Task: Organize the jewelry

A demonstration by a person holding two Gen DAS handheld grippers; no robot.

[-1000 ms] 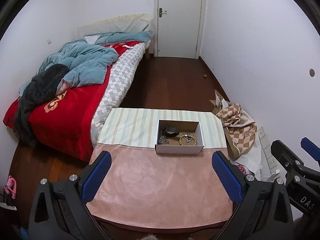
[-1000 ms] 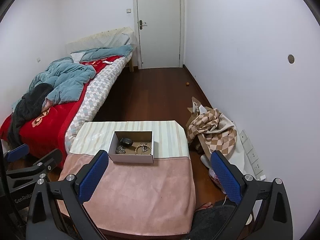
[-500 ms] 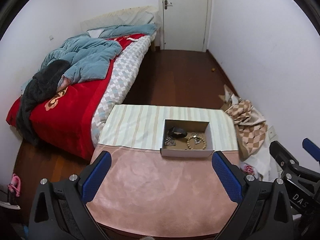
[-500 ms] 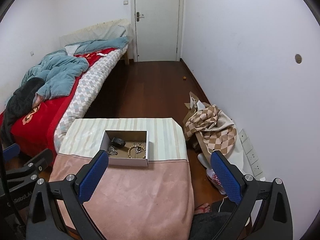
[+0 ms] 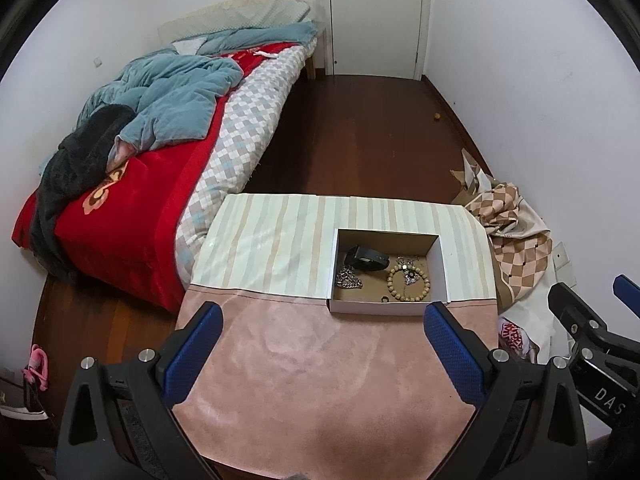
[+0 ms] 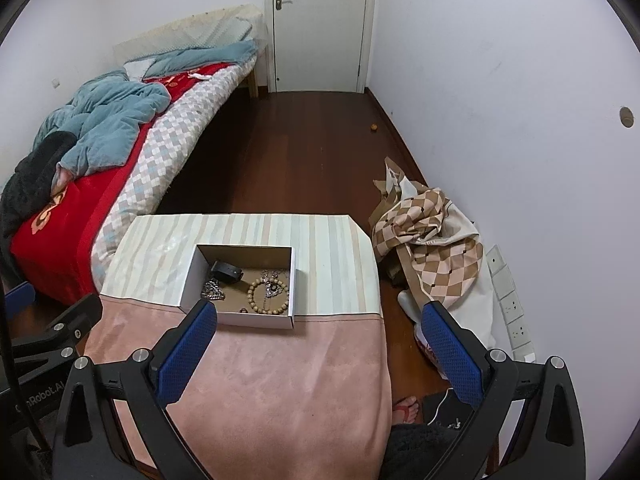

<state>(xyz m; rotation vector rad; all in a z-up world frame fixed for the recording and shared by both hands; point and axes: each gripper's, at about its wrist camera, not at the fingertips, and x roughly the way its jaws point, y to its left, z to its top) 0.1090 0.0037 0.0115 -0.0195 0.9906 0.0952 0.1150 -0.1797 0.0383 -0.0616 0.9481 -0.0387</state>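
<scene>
An open white cardboard box (image 5: pixel 386 306) (image 6: pixel 256 319) sits on the table where the pink cloth meets the striped one. Inside lie a black band (image 5: pixel 367 257) (image 6: pixel 227 270), a silver chain (image 5: pixel 349 279) (image 6: pixel 212 292), a wooden bead bracelet (image 5: pixel 408 284) (image 6: pixel 267 296) and a small trinket. My left gripper (image 5: pixel 322 354) hangs open above the pink cloth (image 5: pixel 320 368), short of the box. The right gripper (image 6: pixel 318 354) is open too, over the table's right edge, its left fingertip overlapping the box's near left corner in that view. Neither holds anything.
A bed (image 5: pixel 132 176) with red and blue covers runs along the left. A checked cloth bag (image 6: pixel 436 248) lies on the wooden floor to the right, by wall sockets (image 6: pixel 510 304). A white door (image 6: pixel 320 24) stands shut at the far end. A foot in a sandal (image 6: pixel 406 408) shows below the table.
Both grippers have tilted further downward and moved slightly nearer the table, so the box looks larger and lower. Both stayed open. The jewelry has not moved.
</scene>
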